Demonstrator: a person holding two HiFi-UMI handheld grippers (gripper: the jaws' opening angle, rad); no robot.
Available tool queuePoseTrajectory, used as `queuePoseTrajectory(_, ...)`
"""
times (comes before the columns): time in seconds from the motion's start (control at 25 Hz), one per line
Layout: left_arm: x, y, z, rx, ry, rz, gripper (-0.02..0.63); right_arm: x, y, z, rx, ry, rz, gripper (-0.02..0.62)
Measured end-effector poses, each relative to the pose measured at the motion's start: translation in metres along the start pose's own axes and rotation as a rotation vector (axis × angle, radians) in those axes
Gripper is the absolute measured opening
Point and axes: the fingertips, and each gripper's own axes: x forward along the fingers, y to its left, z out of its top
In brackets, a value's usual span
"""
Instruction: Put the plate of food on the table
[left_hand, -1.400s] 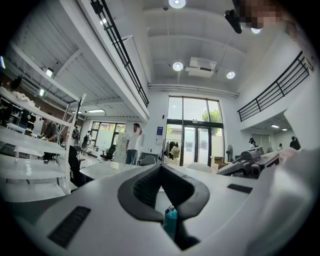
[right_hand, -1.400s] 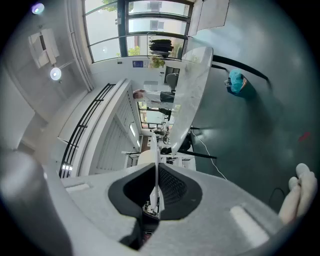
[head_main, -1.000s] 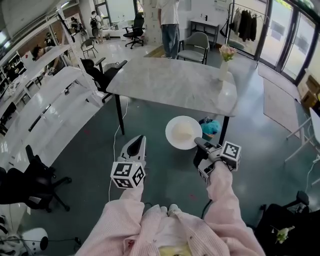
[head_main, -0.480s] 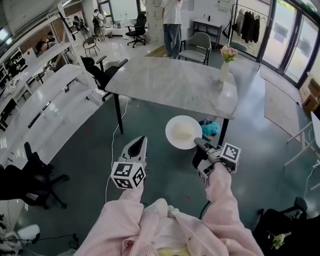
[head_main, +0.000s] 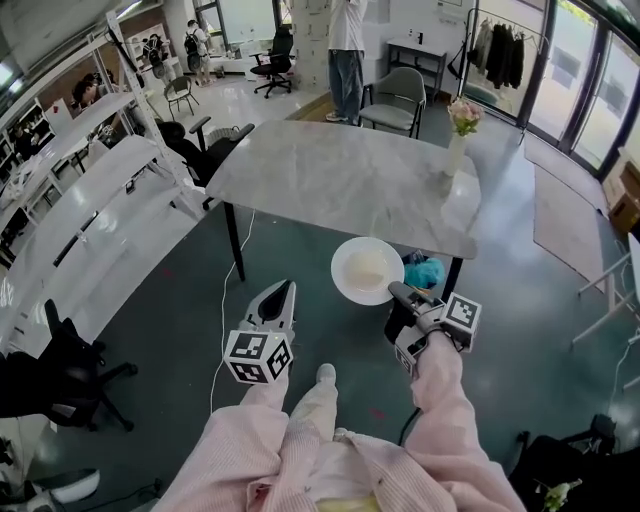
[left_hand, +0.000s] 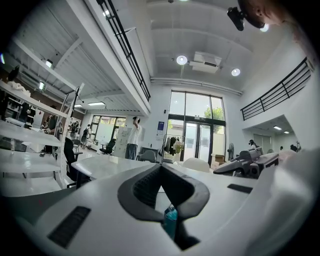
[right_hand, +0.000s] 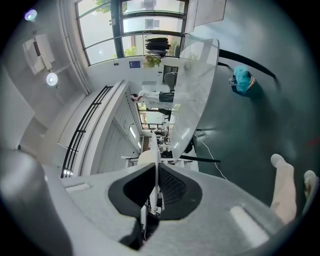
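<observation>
In an open office, just before a grey marble desk (head_main: 340, 170), the fingers of the right gripper (head_main: 396, 292) clamp a plate (head_main: 343, 262) of pale food (head_main: 366, 268), while those of the left gripper (head_main: 285, 289) are closed, empty.

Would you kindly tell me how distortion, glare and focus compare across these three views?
Head view: sharp, edges bowed, soft window glare on the table at right. Left gripper view: fisheye circle with black corners, ceiling lights blown out, left claw slightly soft. Right gripper view: rolled sideways, same dark corners; the plate is an edge-on sliver in the right claw.
</observation>
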Motion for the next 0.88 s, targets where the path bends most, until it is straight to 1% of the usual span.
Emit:
queuePoseTrajectory(0.2, 0.062, 0.024, 0.01, -0.004, -0.005, -0.016, -0.005, 0.043, -0.001, 0.039, -0.003, -0.006, 0.007, 0.018)
queuePoseTrajectory(0.4, 0.129, 0.057, 0.035, -0.013, 0.009, -0.045, -0.005, 0.102, 0.014, 0.077, 0.01, -0.019, 0.005, 0.018)
queuePoseTrajectory(0.64, 0.185, 0.082, 0.031, -0.023, 0.017, -0.067, -0.005, 0.143, 0.004, 0.107, 0.014, -0.028, 0.013, 0.018)
queuePoseTrajectory(0.8, 0.208, 0.087, 0.024, -0.026, 0.019, -0.087, -0.005, 0.155, -0.009, 0.12, 0.019, -0.044, 0.015, 0.018)
queuePoseTrajectory(0.88, 0.225, 0.093, 0.025, -0.032, 0.026, -0.099, -0.005, 0.168, -0.008, 0.13, 0.019, -0.052, 0.022, 0.018)
